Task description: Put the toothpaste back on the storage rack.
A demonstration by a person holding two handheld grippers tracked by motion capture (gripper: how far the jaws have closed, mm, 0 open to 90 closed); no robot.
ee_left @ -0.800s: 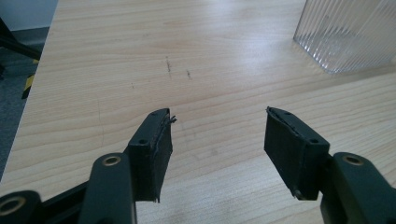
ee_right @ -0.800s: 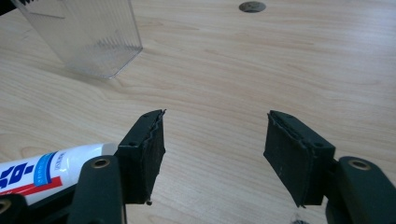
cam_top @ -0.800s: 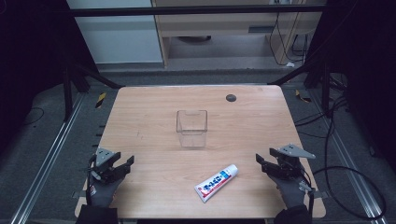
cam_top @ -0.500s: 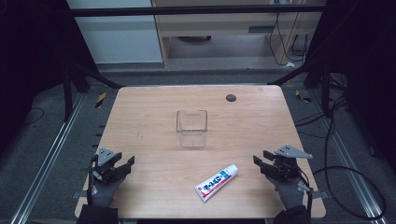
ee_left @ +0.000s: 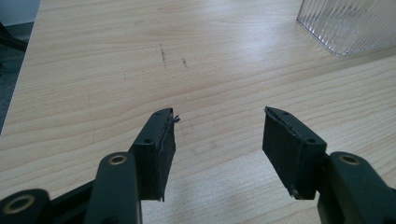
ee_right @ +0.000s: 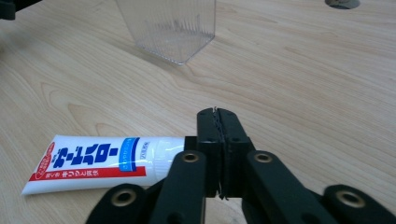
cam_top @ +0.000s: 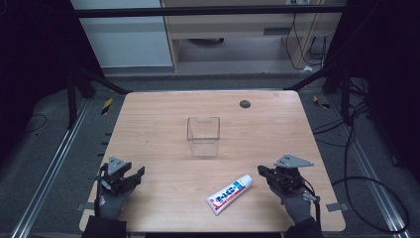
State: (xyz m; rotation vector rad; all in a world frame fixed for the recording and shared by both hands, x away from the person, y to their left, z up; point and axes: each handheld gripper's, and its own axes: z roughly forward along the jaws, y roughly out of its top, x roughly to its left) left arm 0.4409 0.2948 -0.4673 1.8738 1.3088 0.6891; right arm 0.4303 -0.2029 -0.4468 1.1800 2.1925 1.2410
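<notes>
The toothpaste tube [cam_top: 229,194] lies flat on the table [cam_top: 163,114], near the front edge and a little right of its middle, slanted with the cap end toward the right. Nothing holds it. In the right gripper view the tube [ee_right: 100,161] lies just left of the right tool [ee_right: 218,116], whose jaws are pressed together with nothing between them; whether they touch the cap end cannot be told. In the high view the right tool [cam_top: 266,173] sits near the front right corner, just beside the tube's cap. A clear plastic box [cam_top: 203,136] stands upright around the middle of the table, apart from the tube. The left tool [cam_top: 132,174] is near the front left corner, well apart from the tube, its jaws wide and empty over bare wood.
</notes>
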